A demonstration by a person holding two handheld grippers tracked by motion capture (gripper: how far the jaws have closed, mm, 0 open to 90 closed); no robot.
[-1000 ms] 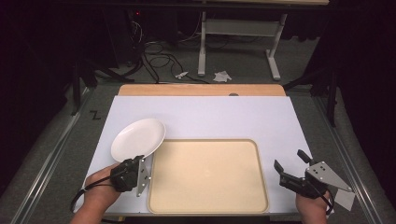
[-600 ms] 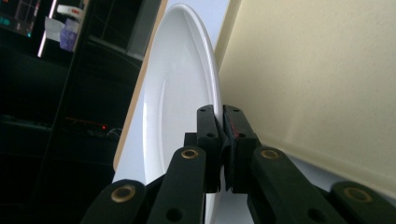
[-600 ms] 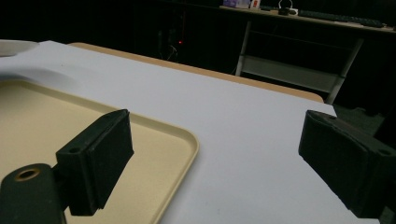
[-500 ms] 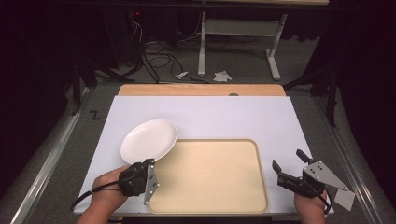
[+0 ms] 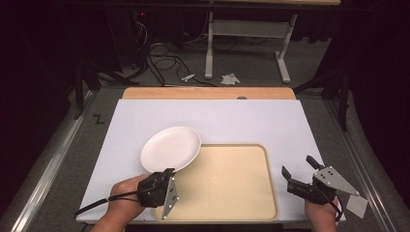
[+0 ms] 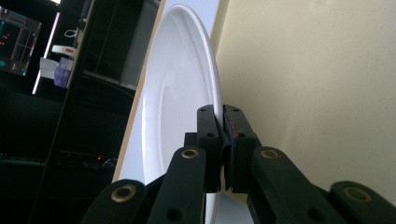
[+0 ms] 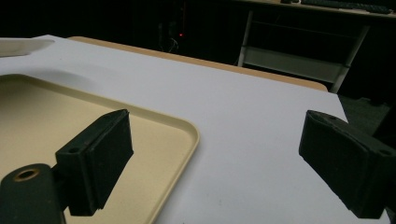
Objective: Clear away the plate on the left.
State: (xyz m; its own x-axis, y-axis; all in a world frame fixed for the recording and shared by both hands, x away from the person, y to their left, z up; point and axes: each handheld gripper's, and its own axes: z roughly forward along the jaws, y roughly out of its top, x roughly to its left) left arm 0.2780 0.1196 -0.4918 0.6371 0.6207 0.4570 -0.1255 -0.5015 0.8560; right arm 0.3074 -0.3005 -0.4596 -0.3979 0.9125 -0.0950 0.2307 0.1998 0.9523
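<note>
Left gripper view: we see our left tongs (image 6: 221,122) clamped on the near rim of the white plate (image 6: 180,102).

From the high view, the left tongs (image 5: 170,175) sit at the near left corner of the tan tray (image 5: 227,181), and the plate (image 5: 170,148) reaches up and away from their tips, held by its edge and overhanging the tray's far left corner, with the rest of it above the white table top (image 5: 212,118). Our right tongs (image 5: 299,173) rest well apart to the right, just past the tray's right edge, with the jaws spread wide and nothing between them. In the right gripper view, those tongs (image 7: 215,158) point across the tray's (image 7: 154,140) corner and the bare white table top (image 7: 243,107); a sliver of the plate (image 7: 23,45) shows far off at the left.
</note>
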